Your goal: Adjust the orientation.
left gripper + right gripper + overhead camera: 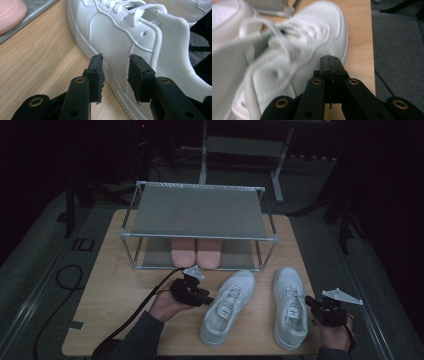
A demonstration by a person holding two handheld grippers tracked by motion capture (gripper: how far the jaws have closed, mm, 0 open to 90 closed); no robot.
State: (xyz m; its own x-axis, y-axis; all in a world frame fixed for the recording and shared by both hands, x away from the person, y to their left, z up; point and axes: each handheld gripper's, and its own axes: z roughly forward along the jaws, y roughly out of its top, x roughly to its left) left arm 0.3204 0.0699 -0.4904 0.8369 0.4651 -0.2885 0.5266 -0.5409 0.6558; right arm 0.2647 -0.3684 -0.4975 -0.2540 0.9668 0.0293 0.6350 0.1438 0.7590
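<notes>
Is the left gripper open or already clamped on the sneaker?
Open. In the left gripper view the left gripper has its pads apart, with the left sneaker just beyond them, not pinched.

Table: we note a pale wooden top point(115, 285).
On it: metal shoe rack point(197, 212), two white sneakers point(227, 307) point(290, 307).
Rack's lower shelf: pink shoes point(196, 252) (side by side).
</notes>
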